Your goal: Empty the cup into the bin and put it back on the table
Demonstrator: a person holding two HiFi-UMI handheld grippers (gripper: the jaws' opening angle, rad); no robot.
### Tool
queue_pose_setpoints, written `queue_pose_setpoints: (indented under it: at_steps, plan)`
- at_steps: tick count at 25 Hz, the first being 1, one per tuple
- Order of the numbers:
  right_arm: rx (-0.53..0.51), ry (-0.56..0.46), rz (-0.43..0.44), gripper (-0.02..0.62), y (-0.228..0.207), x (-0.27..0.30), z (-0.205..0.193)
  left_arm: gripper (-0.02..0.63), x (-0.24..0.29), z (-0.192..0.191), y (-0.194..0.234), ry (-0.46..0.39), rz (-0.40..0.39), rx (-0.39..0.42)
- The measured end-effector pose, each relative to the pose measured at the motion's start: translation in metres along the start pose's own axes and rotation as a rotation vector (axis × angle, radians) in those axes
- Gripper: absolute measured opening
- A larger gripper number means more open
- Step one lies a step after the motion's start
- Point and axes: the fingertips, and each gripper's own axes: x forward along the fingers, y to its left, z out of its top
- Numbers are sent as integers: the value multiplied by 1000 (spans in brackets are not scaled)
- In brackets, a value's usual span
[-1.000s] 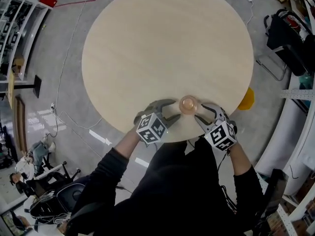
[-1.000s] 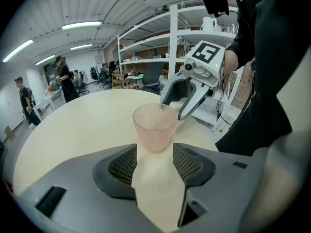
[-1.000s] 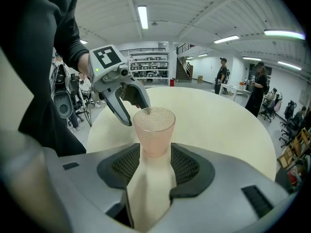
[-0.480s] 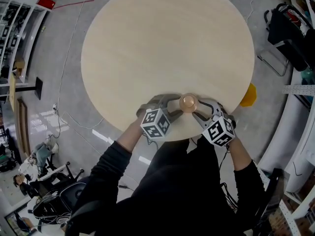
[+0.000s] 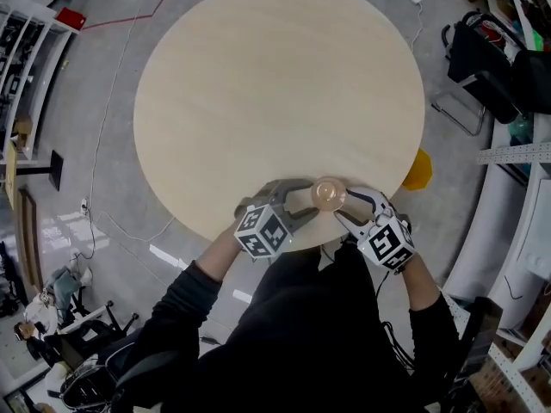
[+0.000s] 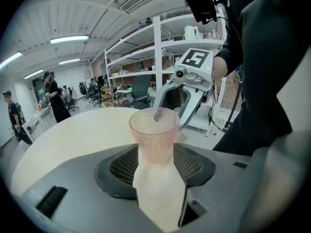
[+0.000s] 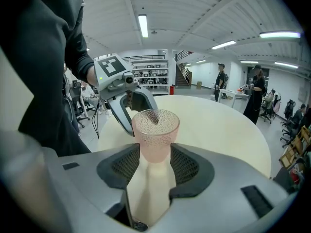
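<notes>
Left gripper (image 5: 307, 200) and right gripper (image 5: 343, 206) both have jaws apart, flanking my cup (image 5: 328, 194). It stands upright at the table's (image 5: 275, 84) near edge.

Pink, pale wood and grey on my screens

I see the cup (image 5: 328, 194) as translucent pink, stippled all over with small dimples, and the table (image 5: 275, 84) as pale beige with a faint wood grain. My left gripper (image 5: 300, 200) and right gripper (image 5: 346, 205) are mid-grey, their pads (image 7: 119, 166) black with a fine mesh, each cube (image 5: 263, 229) white with black square markers. The sleeves (image 5: 185, 308) are black. The floor (image 5: 112, 144) is glossy grey with a thin red line (image 5: 120, 21), and an orange-yellow thing (image 5: 418, 170) shows too.
</notes>
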Motion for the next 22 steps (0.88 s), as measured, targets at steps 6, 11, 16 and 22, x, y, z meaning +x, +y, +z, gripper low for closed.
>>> queue_pose_setpoints:
  at_steps: [6, 11, 16, 22]
  plan:
    - [69, -71, -52, 189, 11, -49, 22, 233, -19, 45, -20, -145, -75, -7]
    - [129, -109, -102, 189, 13, -90, 13, 233, -8, 79, -41, -212, -153, -10]
    - [181, -157, -118, 189, 18, -135, -2, 233, 7, 115, -71, -240, -222, -53]
    - [231, -221, -105, 189, 20, -197, -35, 233, 39, 160, -113, -222, -246, -89]
